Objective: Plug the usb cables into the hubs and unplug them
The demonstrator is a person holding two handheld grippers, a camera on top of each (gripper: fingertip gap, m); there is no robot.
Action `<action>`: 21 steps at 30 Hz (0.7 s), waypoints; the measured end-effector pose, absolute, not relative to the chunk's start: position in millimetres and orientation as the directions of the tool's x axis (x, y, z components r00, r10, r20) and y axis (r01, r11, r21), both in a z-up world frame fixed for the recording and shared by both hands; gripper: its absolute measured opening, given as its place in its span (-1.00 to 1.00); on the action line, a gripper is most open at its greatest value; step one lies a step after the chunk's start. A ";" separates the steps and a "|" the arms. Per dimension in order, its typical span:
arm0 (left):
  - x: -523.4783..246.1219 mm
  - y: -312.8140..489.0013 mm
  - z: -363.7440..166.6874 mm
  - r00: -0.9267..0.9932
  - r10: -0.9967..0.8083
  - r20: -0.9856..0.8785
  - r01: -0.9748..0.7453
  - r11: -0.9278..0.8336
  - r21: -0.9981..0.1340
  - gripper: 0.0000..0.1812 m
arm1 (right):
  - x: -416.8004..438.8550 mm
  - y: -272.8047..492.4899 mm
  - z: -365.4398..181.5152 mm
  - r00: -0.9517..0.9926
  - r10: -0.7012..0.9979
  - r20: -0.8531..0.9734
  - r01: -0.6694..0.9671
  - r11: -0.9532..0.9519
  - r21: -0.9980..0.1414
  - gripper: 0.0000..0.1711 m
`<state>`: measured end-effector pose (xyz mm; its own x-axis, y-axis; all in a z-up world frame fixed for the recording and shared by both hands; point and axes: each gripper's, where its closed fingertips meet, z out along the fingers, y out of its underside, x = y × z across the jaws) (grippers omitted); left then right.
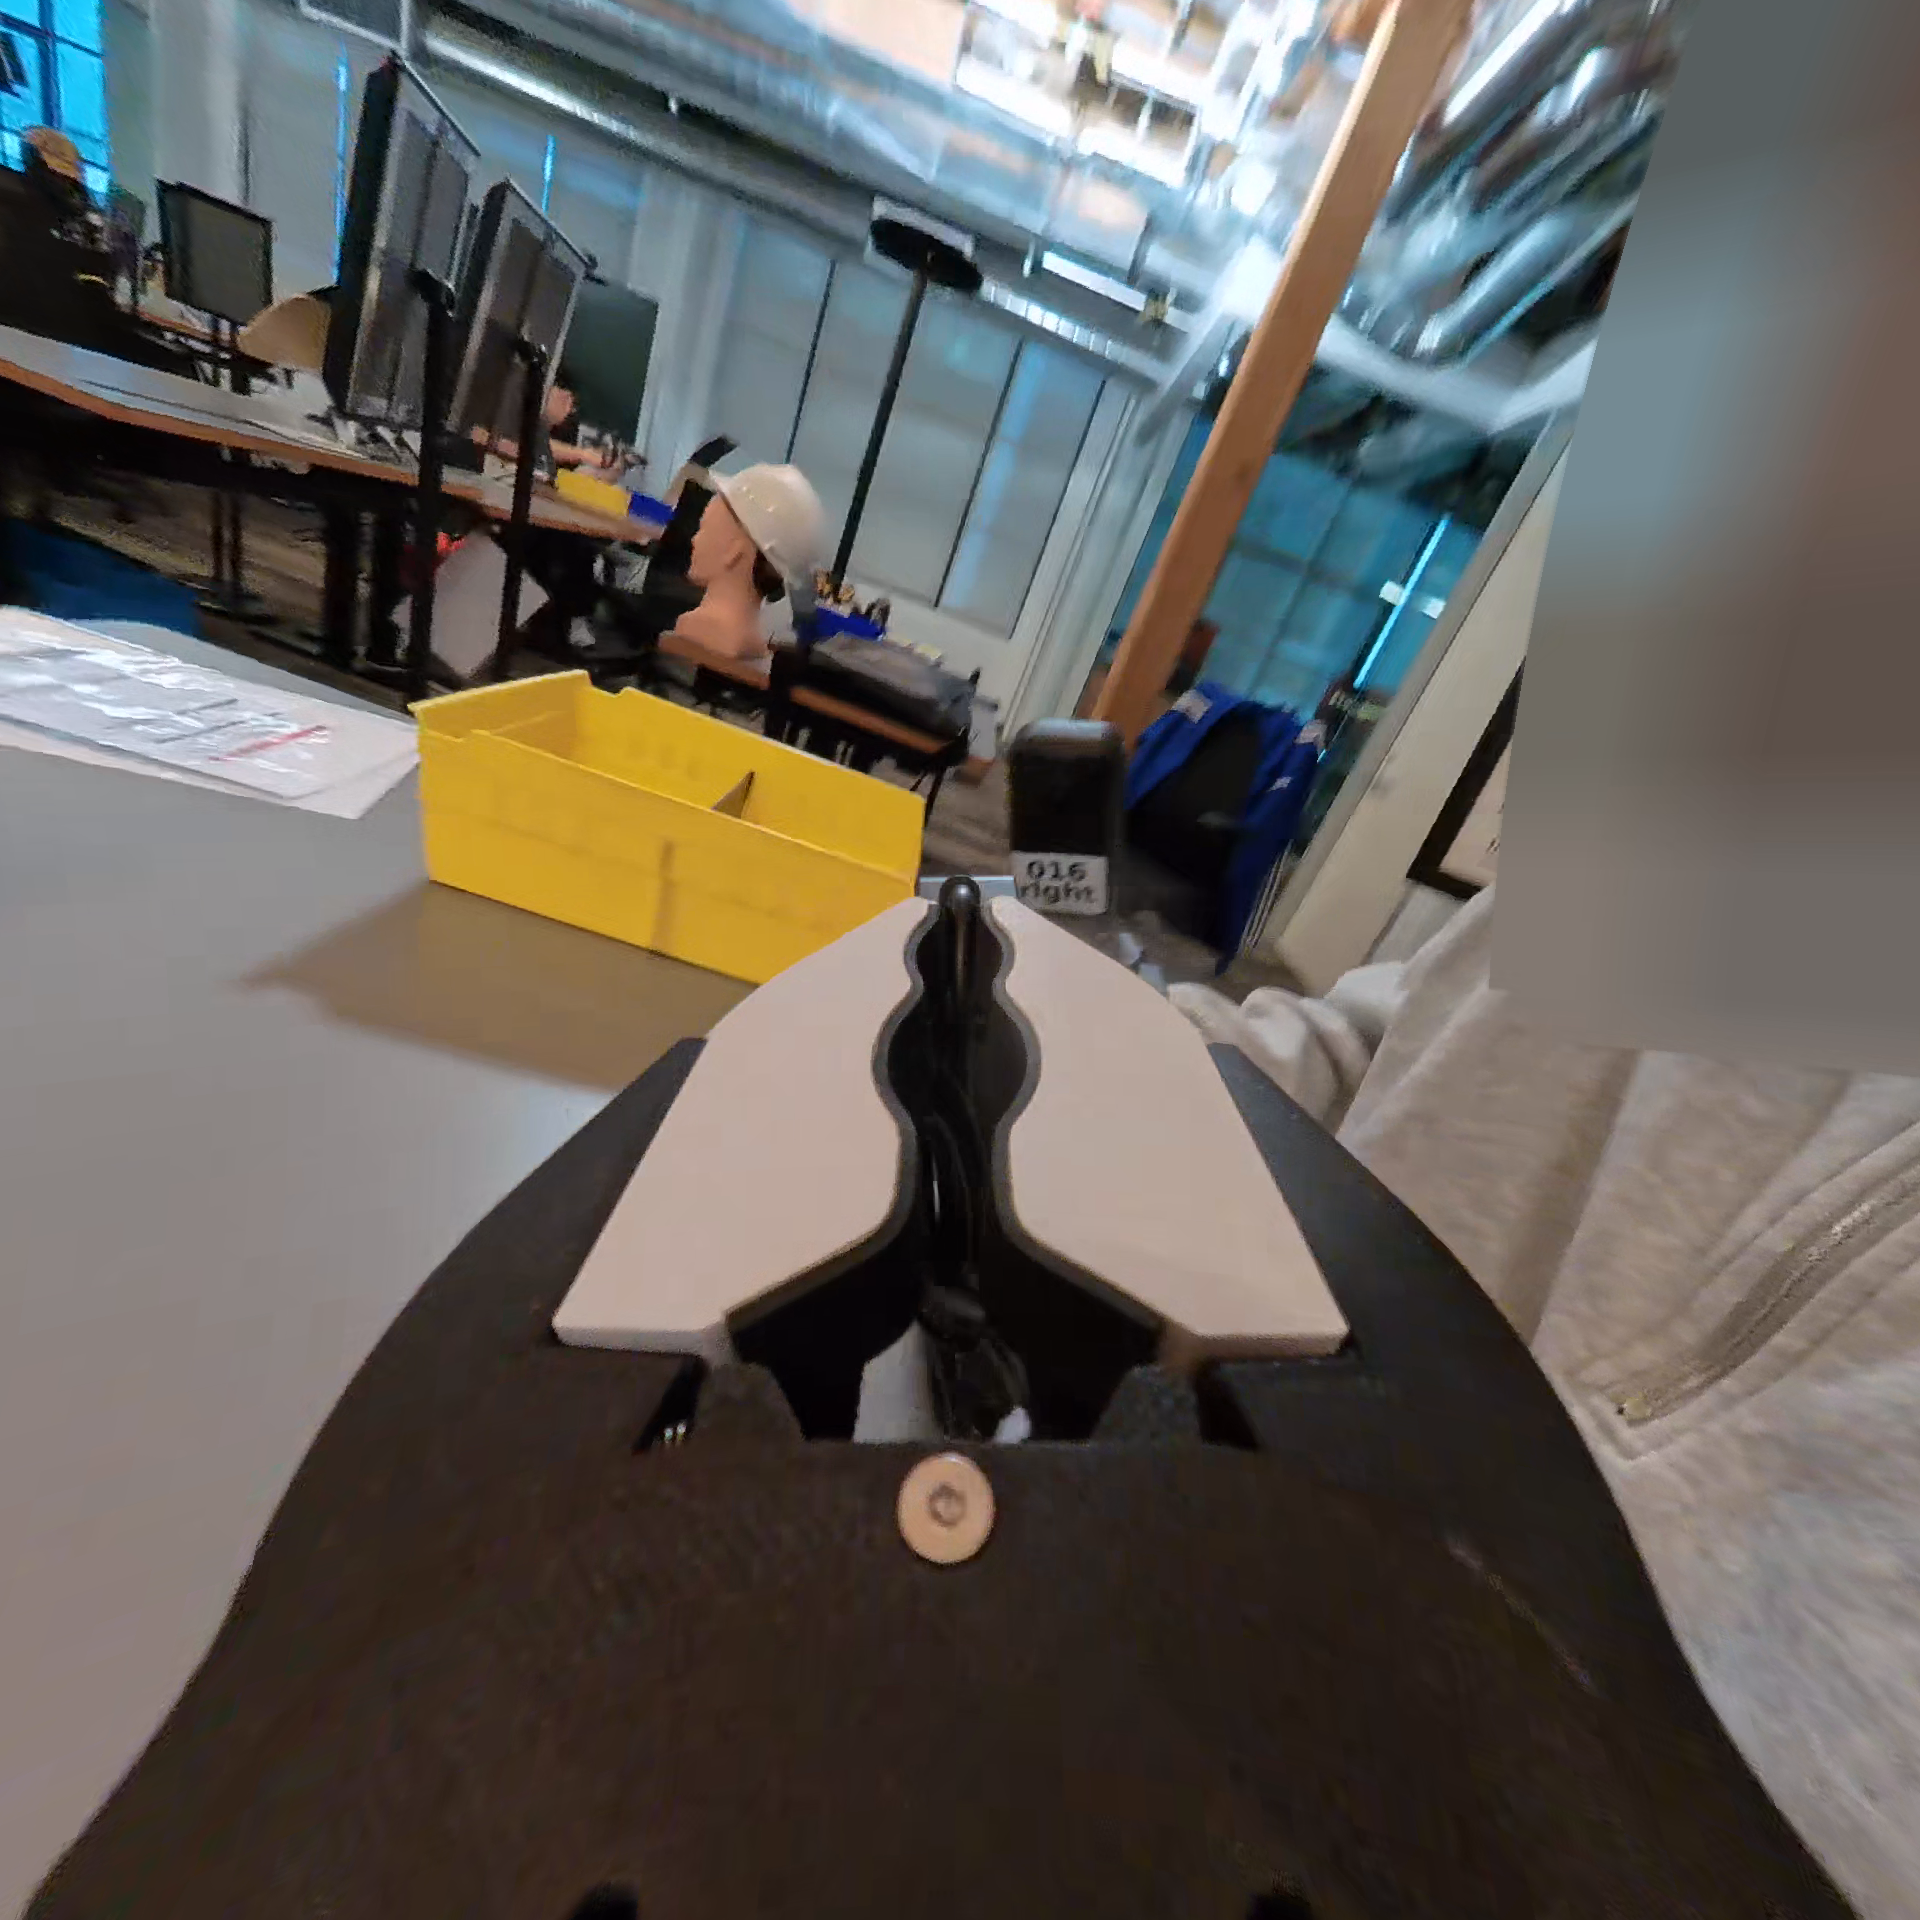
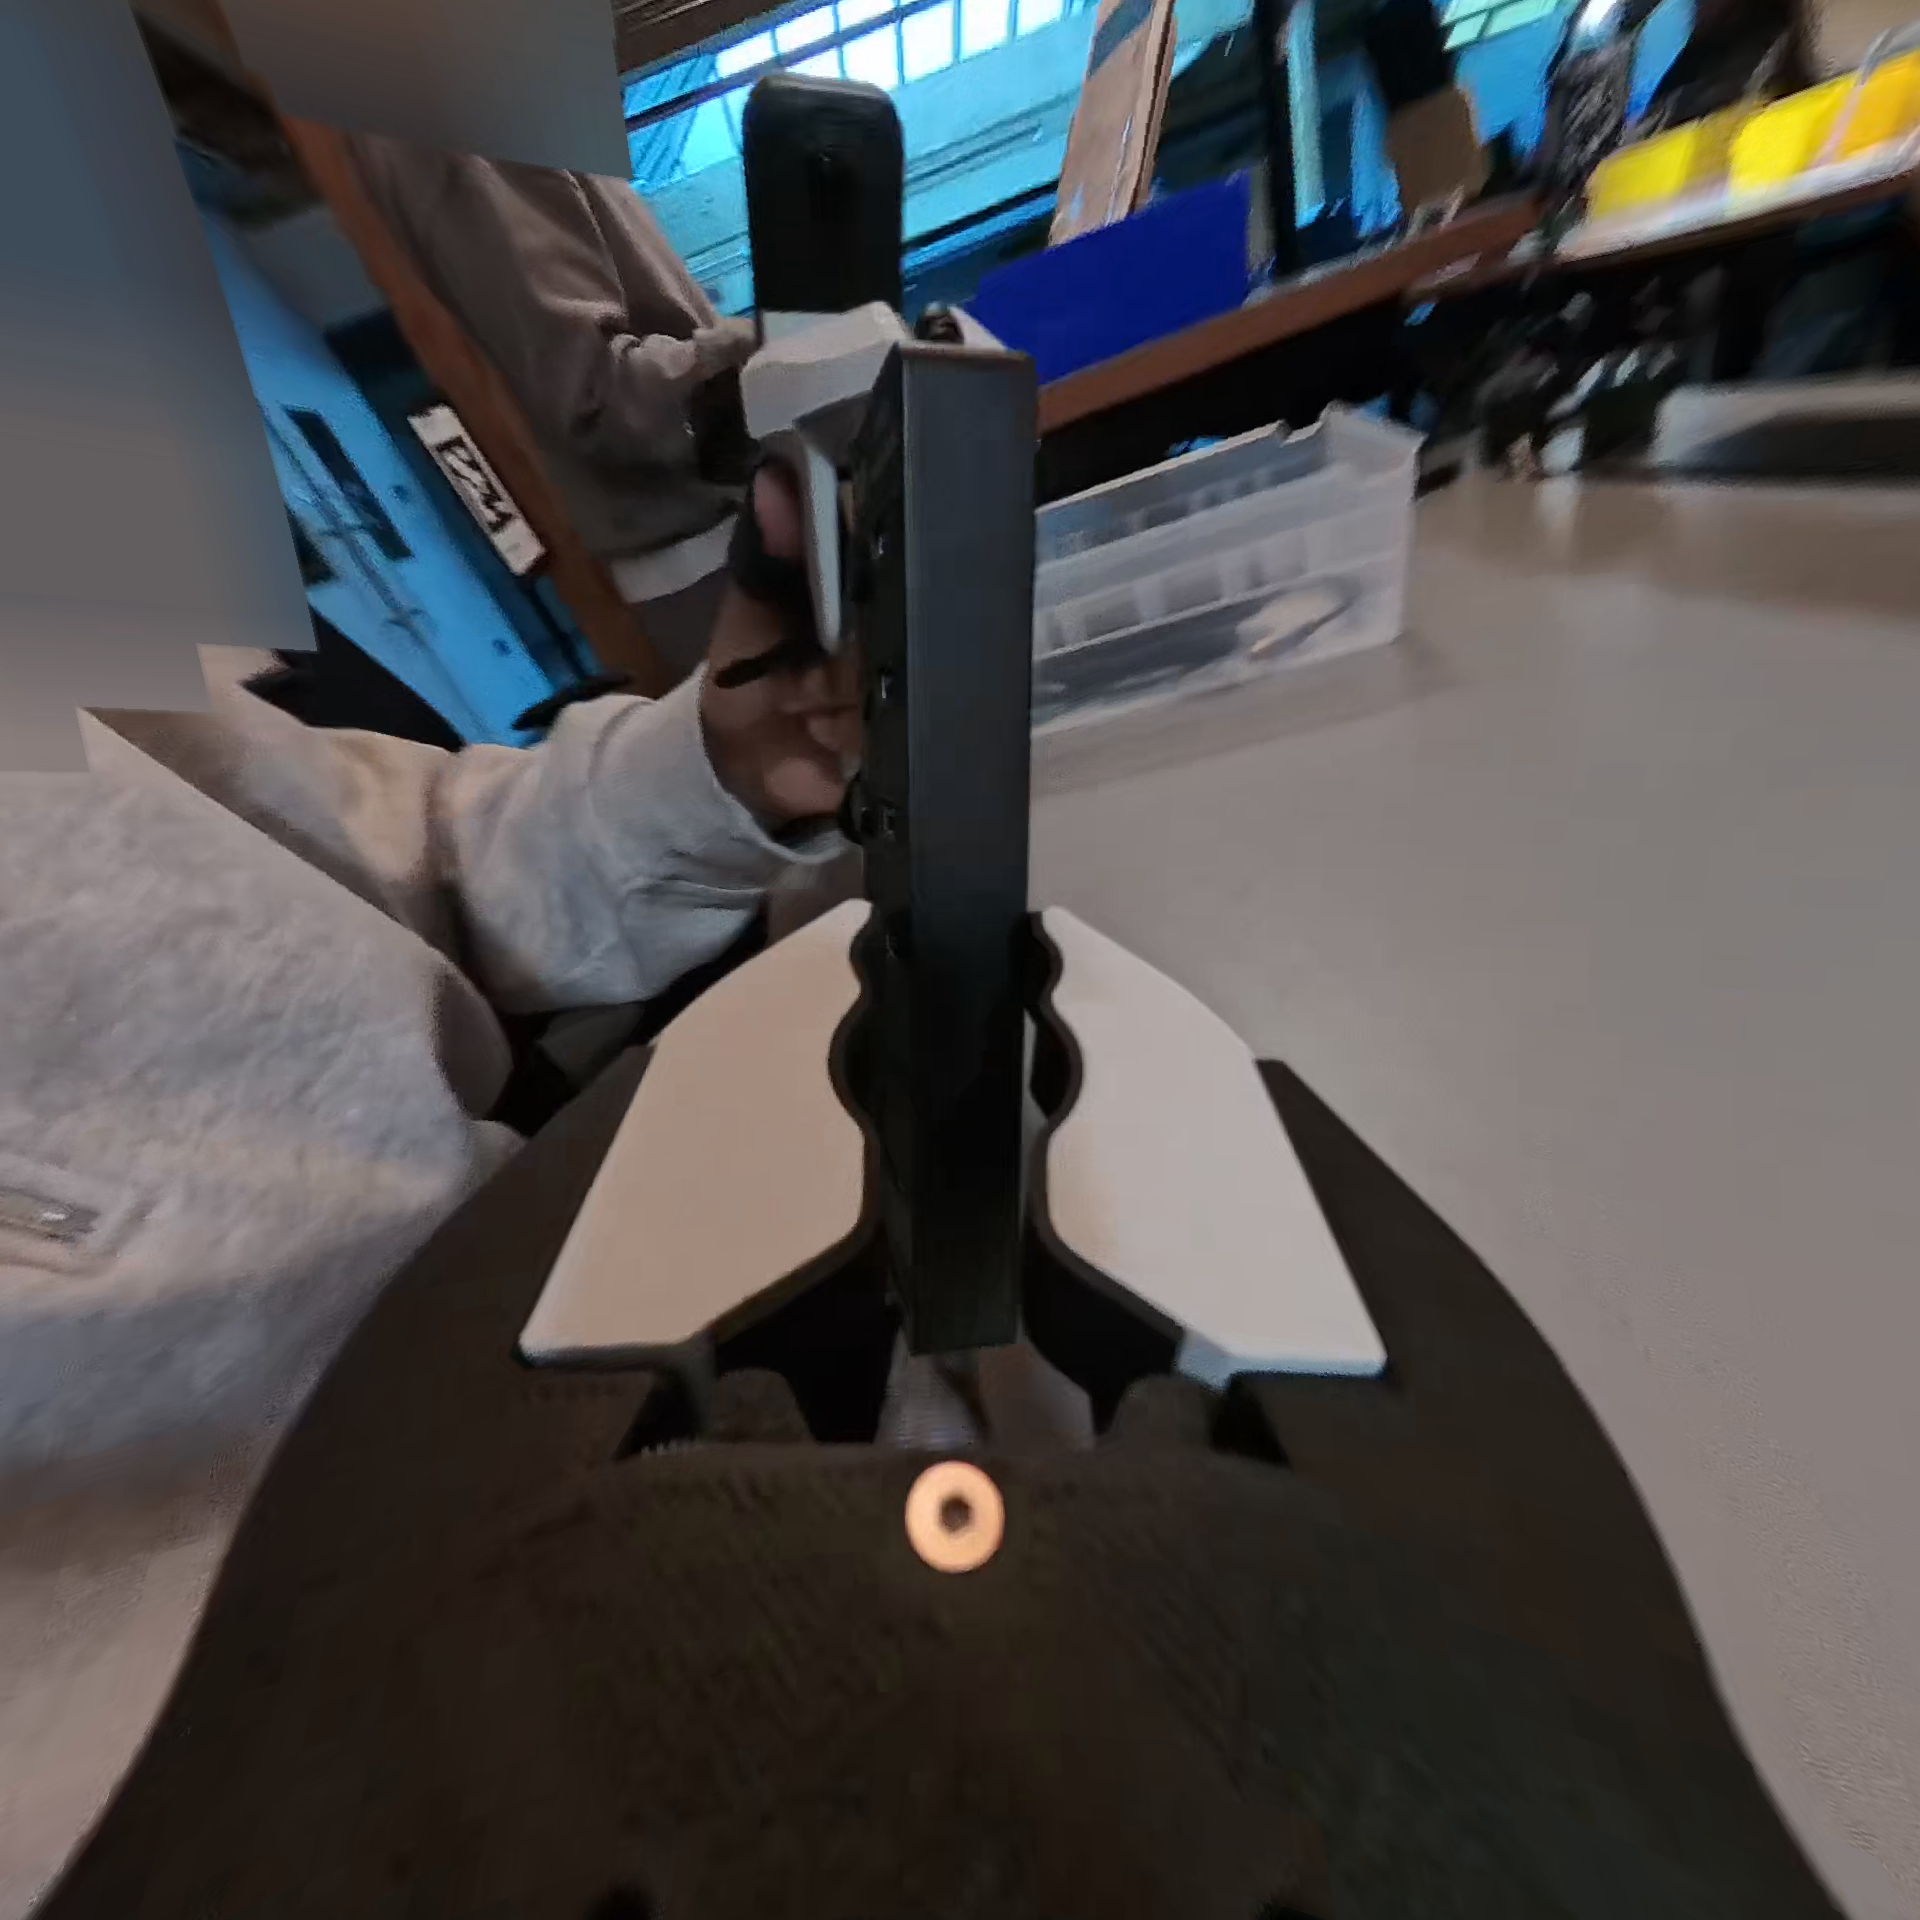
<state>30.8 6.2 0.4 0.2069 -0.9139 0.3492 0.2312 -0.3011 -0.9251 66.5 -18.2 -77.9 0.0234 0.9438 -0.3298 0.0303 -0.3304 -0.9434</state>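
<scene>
Black hub (image 2: 951,831) clamped upright in our right gripper (image 2: 951,935), centre frame; left gripper (image 1: 958,914) pinches black cable (image 1: 958,935), lifted to line up plugging.

The left gripper (image 1: 958,914) has white fingers on a black body, and the cable (image 1: 958,997) in it is black. Behind it a bright yellow bin (image 1: 665,821) sits on the grey table (image 1: 208,1091). The right gripper (image 2: 951,925) is white and black too, and its hub (image 2: 961,831) is black.
</scene>
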 end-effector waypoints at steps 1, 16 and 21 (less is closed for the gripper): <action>29.0 8.4 -3.0 0.185 -0.902 0.391 0.270 -0.336 -0.902 -0.95 | 64.2 -20.4 -80.1 -0.005 0.920 -0.393 0.036 -0.392 -0.919 -0.70; 20.5 19.7 -35.9 -0.069 -0.737 0.673 0.484 -0.614 -0.623 -0.95 | 43.2 -32.2 -93.0 -0.092 0.766 -0.636 0.082 -0.631 -0.771 -0.69; 12.7 37.9 -53.8 0.014 -0.704 0.710 0.518 -0.602 -0.608 -0.43 | 56.3 -20.3 -85.6 -0.138 0.699 -0.702 0.008 -0.708 -0.707 -0.69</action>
